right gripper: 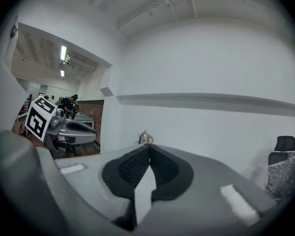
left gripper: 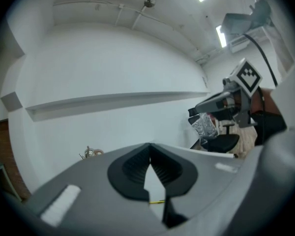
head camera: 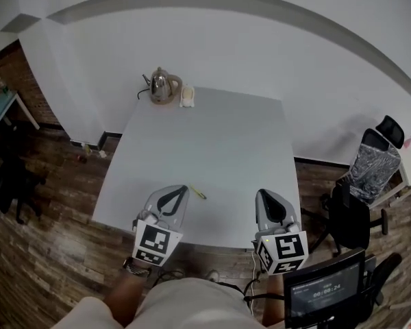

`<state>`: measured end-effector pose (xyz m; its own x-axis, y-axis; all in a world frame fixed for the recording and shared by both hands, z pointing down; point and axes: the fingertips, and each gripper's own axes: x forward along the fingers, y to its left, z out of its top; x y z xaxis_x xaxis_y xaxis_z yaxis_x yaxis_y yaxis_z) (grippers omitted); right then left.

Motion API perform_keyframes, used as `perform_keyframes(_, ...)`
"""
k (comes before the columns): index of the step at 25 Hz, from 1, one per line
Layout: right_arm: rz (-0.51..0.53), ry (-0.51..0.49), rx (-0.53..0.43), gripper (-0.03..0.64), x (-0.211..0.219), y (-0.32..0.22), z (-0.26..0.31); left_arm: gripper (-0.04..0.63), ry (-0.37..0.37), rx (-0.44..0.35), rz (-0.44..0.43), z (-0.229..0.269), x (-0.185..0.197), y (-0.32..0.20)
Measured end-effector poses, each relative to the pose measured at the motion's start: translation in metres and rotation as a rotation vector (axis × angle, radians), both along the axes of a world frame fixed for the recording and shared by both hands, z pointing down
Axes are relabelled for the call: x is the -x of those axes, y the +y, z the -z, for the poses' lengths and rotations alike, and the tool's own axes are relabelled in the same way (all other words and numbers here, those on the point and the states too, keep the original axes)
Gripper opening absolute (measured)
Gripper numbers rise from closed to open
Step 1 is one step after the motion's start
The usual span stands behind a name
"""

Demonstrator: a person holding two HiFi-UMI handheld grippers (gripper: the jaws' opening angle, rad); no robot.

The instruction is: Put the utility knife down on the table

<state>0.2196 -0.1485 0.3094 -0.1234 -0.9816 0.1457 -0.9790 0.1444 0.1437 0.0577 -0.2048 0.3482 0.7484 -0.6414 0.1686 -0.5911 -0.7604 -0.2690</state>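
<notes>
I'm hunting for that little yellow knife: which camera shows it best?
The head view: the utility knife lies in full on the table. The left gripper view catches only a yellow sliver; the right gripper view shows none.

The utility knife (head camera: 197, 192) is a short, slim stick, yellow-green along most of its length, and too small here for finer detail. It lies flat on the pale grey table (head camera: 212, 136), close to the near edge and a little left of that edge's middle, well apart from the far edge and the far corners. It lies slantwise: one end points toward the far left corner, the other toward the near right corner. In the left gripper view the utility knife (left gripper: 158, 201) shows only as a thin yellow line on the table top.
</notes>
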Motion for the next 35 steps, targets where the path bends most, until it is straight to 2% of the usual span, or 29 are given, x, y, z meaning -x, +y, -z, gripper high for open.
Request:
perform_keyframes(5,0.037,0.012,-0.014,0.003,-0.005,-0.01,0.005,0.006,0.021,-0.026,0.027,0.01,-0.006,-0.008)
perform_keyframes(16,0.064,0.013,-0.049,0.003,-0.009,-0.023,0.013,0.006,0.044,-0.05,0.02,0.019,-0.021,-0.014)
perform_keyframes(35,0.029,-0.01,-0.03,0.003,-0.019,-0.028,-0.001,0.005,0.032,-0.03,-0.01,0.007,-0.031,-0.018)
